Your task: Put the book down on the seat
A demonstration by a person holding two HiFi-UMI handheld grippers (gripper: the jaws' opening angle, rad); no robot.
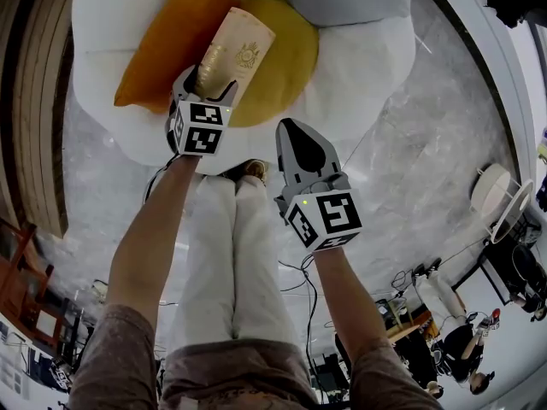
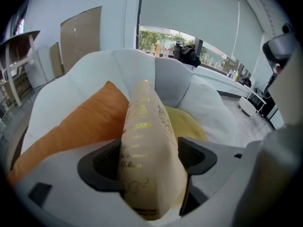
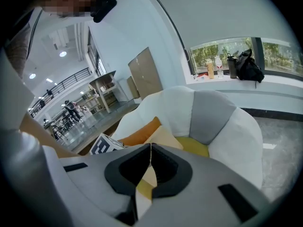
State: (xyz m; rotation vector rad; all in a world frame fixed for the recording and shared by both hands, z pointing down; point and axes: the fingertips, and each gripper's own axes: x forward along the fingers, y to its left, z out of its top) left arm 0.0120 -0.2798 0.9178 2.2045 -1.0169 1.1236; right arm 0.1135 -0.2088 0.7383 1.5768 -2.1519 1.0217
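A cream book with gold print (image 1: 235,49) stands tilted between the jaws of my left gripper (image 1: 209,84), its far end over the yellow centre cushion (image 1: 286,71) of the white flower-shaped seat (image 1: 367,67). In the left gripper view the book (image 2: 147,145) fills the gap of the left gripper (image 2: 149,157), whose jaws stand wide and do not clearly press on it. An orange pillow (image 1: 162,49) lies to the left of the book. My right gripper (image 1: 293,126) hovers at the seat's front edge, shut and empty; its jaws meet in the right gripper view (image 3: 150,150).
The person's legs in light trousers (image 1: 231,254) stand right before the seat on a marble floor (image 1: 402,169). Wooden shelving (image 1: 38,101) runs along the left. A white round side table (image 1: 500,199) stands at the right. Cables (image 1: 308,280) lie near the feet.
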